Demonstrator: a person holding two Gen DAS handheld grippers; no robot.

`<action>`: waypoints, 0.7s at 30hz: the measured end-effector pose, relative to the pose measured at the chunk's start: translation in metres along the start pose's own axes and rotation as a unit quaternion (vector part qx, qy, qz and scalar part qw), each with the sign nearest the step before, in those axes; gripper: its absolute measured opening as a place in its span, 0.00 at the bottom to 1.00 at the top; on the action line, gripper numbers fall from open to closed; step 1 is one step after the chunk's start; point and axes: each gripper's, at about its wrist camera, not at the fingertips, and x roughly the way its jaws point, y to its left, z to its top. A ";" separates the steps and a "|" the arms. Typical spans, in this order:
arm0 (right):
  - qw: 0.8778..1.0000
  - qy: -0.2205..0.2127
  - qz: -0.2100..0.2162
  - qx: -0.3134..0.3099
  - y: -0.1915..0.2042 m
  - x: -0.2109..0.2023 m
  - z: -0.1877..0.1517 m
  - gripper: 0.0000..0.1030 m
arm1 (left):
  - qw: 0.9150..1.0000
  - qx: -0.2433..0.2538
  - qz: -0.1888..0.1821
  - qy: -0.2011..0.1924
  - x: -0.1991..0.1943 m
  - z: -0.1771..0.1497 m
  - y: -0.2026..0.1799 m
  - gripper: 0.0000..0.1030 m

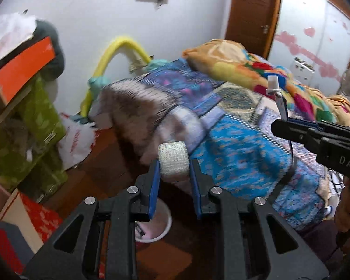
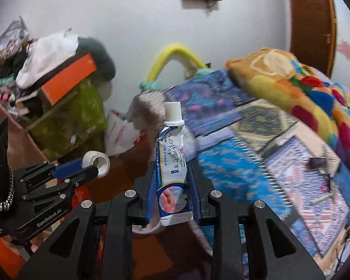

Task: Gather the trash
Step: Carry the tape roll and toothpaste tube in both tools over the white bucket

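Note:
My left gripper (image 1: pixel 174 166) is shut on a white roll of gauze tape (image 1: pixel 173 161), held in the air beside the bed; the roll also shows in the right wrist view (image 2: pixel 98 160). My right gripper (image 2: pixel 171 179) is shut on a white and blue ointment tube (image 2: pixel 171 163) with a white cap, held upright; in the left wrist view the tube (image 1: pixel 278 95) sticks up from the right gripper (image 1: pixel 284 126). A small white bin (image 1: pixel 162 224) stands on the wooden floor below the left gripper's fingers.
A bed with a patterned blue cover (image 1: pixel 233 144) and an orange blanket (image 1: pixel 256 70) fills the right. Cluttered shelves with an orange box (image 1: pixel 23 67) and green boxes (image 1: pixel 37 126) stand at left. A white plastic bag (image 1: pixel 75 140) lies on the floor. A door (image 1: pixel 252 9) is behind.

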 end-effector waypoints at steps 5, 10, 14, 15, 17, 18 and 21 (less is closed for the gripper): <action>0.999 0.044 0.024 -0.020 0.031 0.044 -0.007 0.23 | 0.999 -0.029 0.019 0.030 0.024 -0.023 0.038 0.24; 0.994 0.092 0.040 -0.038 0.055 0.088 -0.018 0.23 | 0.994 -0.069 0.031 0.078 0.059 -0.052 0.070 0.24; 0.989 0.128 0.046 -0.049 0.066 0.118 -0.030 0.23 | 0.987 -0.091 0.043 0.123 0.089 -0.081 0.089 0.24; 0.988 0.139 0.046 -0.051 0.069 0.127 -0.034 0.23 | 0.986 -0.096 0.044 0.132 0.095 -0.086 0.091 0.24; 0.984 0.164 0.051 -0.053 0.073 0.145 -0.042 0.23 | 0.981 -0.108 0.041 0.153 0.110 -0.098 0.098 0.24; 0.982 0.176 0.053 -0.051 0.075 0.155 -0.045 0.23 | 0.980 -0.113 0.041 0.162 0.116 -0.102 0.101 0.24; 0.976 0.201 0.062 -0.047 0.078 0.178 -0.050 0.23 | 0.974 -0.125 0.040 0.186 0.132 -0.112 0.109 0.24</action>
